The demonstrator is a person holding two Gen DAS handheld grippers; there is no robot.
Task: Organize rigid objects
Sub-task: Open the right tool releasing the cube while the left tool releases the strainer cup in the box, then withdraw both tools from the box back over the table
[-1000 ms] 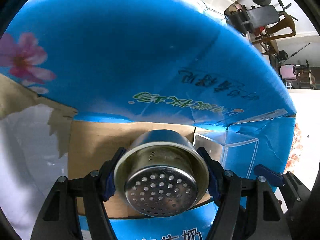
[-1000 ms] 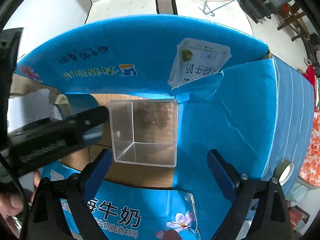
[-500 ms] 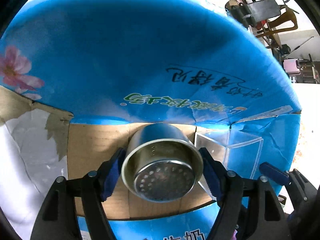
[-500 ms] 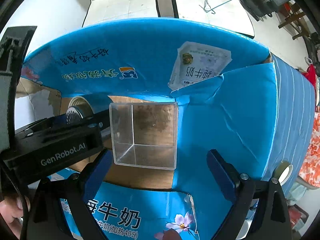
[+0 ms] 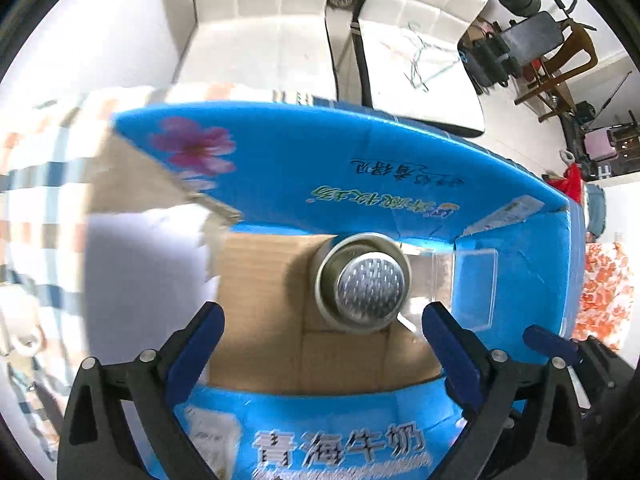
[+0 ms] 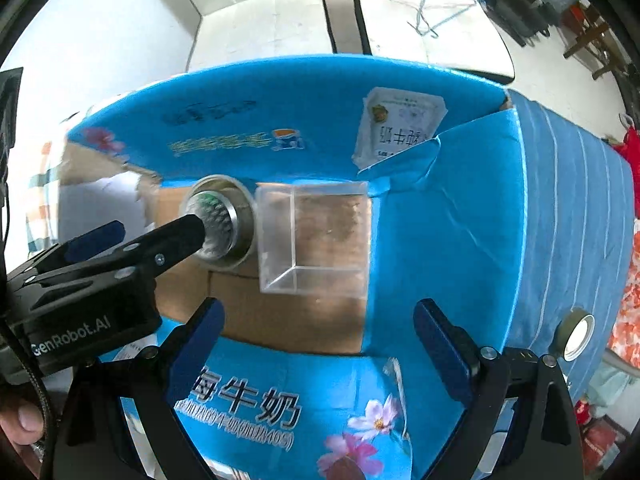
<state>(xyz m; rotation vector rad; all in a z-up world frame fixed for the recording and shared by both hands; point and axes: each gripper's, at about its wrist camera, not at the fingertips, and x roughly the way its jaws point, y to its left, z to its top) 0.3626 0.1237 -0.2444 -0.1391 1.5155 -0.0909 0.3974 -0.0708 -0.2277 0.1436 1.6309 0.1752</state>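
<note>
A pale, brightly lit floor with a white tufted sofa or mattress behind it frames the scene, with wire hangers [image 5: 420, 56] lying on the white surface and gym equipment [image 5: 516, 46] crowded into the far right corner. On a checked cloth sits an open blue milk carton box [image 5: 372, 160], its flaps splayed outward and its brown cardboard bottom exposed.

Inside, a perforated steel cup [image 5: 364, 282] stands upside down, holed base upward, on the box floor, set close beside a clear plastic box [image 6: 320, 238] that stands open side up against the right wall. The two appear to touch or nearly so, which reads as deliberate packing: rigid items lined up along the back to leave the front of the floor free.

The left gripper [image 5: 322, 332] hangs above the steel cup with its jaws spread wide and nothing between them; judging by that, the cup is placed and released. The right gripper [image 6: 316, 328] hovers over the near edge of the carton, jaws equally wide and empty. A roll of tape [image 6: 576, 334] lies outside, beyond the right flap, and looks a likely next candidate.
</note>
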